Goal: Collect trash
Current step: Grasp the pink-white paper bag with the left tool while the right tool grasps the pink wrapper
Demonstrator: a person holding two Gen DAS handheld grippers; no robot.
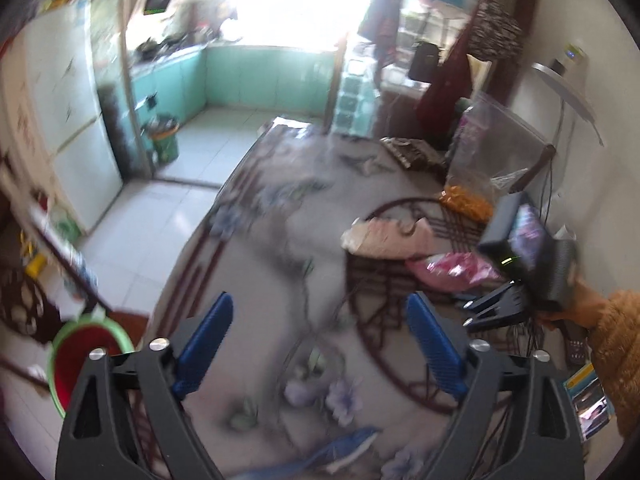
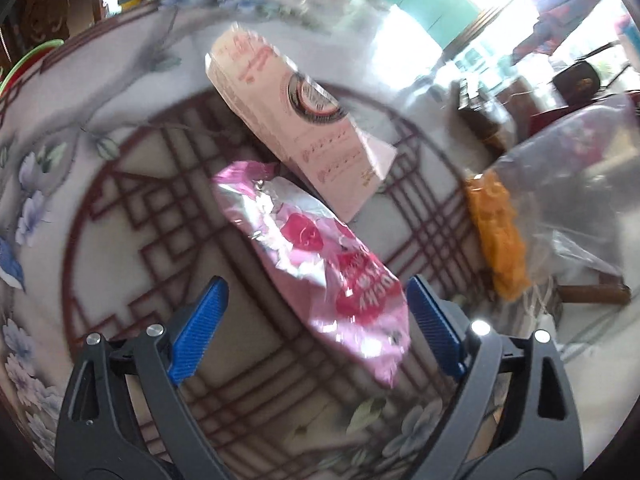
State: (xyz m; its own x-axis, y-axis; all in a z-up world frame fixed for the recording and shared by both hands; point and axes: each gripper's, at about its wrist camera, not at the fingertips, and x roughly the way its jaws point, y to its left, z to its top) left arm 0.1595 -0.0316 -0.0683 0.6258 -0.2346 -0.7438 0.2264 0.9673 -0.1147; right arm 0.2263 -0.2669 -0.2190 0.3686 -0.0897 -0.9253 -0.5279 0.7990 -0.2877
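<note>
A crumpled pink foil wrapper [image 2: 320,264] lies on the patterned table [image 2: 120,184], with a pale pink carton [image 2: 296,120] on its side just beyond it. My right gripper [image 2: 316,292] is open, its blue fingers on either side of the wrapper's near end, slightly above it. In the left wrist view my left gripper [image 1: 320,312] is open and empty over the table [image 1: 280,240]. The wrapper [image 1: 456,270], the carton [image 1: 388,236] and the right gripper [image 1: 492,312] show at the right there.
A clear plastic bag with orange snacks [image 2: 496,232] stands right of the wrapper. A green-rimmed red bin [image 1: 86,356] sits on the floor left of the table. A fridge [image 1: 68,120] and a green bucket [image 1: 162,140] stand further off.
</note>
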